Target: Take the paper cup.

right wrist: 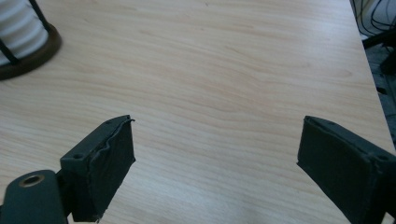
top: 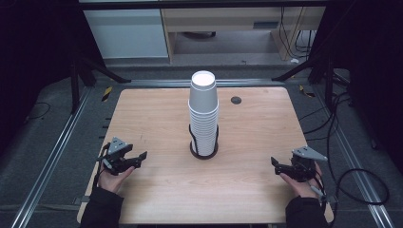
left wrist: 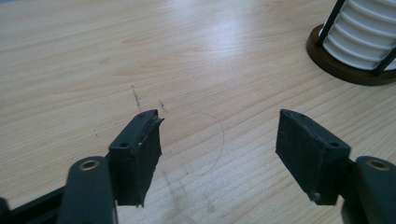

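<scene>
While hovering low with both sets of jaws spread empty, left gripper (top: 142,155) and right gripper (top: 273,161) flanking upright cup stack (top: 204,114) mid-frame, about equally near.

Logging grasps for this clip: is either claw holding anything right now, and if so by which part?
Nothing is held. The left claw and right claw are both open over bare table, apart from the stack of cups.
</scene>
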The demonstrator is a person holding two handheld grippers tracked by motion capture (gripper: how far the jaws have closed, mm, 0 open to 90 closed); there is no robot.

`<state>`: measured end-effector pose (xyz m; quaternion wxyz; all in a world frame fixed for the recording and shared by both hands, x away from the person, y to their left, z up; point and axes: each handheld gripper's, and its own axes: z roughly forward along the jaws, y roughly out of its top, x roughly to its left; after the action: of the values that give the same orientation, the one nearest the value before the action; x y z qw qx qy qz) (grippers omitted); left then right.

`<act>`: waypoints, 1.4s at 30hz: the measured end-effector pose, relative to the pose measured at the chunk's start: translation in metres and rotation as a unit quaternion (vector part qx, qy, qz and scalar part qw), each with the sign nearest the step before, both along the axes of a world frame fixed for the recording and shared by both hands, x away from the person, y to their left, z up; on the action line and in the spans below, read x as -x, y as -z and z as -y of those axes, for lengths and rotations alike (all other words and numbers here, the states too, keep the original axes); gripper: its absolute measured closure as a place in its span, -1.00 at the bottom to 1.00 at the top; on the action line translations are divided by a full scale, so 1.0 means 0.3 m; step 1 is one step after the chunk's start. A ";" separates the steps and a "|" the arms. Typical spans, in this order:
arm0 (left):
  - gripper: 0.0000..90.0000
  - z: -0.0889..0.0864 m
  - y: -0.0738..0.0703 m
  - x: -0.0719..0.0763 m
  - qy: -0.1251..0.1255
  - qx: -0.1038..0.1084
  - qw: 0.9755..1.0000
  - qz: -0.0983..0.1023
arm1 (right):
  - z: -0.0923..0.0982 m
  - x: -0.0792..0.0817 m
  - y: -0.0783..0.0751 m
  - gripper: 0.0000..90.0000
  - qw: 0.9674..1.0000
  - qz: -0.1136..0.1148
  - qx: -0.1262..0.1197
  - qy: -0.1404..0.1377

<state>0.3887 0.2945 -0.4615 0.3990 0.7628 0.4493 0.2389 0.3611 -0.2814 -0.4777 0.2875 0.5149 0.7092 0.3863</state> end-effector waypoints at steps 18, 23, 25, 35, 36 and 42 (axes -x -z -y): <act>-0.52 0.002 -0.029 0.006 0.011 0.036 0.999 -0.010 | -0.096 -0.021 -0.184 -0.76 0.994 0.071 -0.048 -0.062; -0.56 0.001 -0.038 0.008 0.017 0.045 0.999 -0.008 | -0.131 -0.036 -0.304 -0.77 0.987 0.108 -0.081 -0.082; -0.56 -0.001 -0.038 0.007 0.018 0.046 0.999 -0.010 | -0.164 -0.043 -0.371 -0.79 0.983 0.126 -0.085 -0.099; -0.57 0.001 -0.034 0.006 0.021 0.048 0.999 -0.013 | -0.273 -0.069 -0.531 -0.81 0.971 0.163 -0.099 -0.142; -0.57 0.003 -0.033 0.005 0.022 0.047 0.999 -0.014 | -0.298 -0.075 -0.550 -0.81 0.969 0.169 -0.101 -0.150; -0.56 0.012 -0.030 0.004 0.028 0.044 0.999 -0.016 | -0.395 -0.106 -0.590 -0.82 0.962 0.177 -0.104 -0.179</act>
<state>0.3874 0.2910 -0.4525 0.4314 0.7604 0.4444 0.1957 0.3930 -0.1628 -0.3006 0.2797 0.3297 0.6833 0.5883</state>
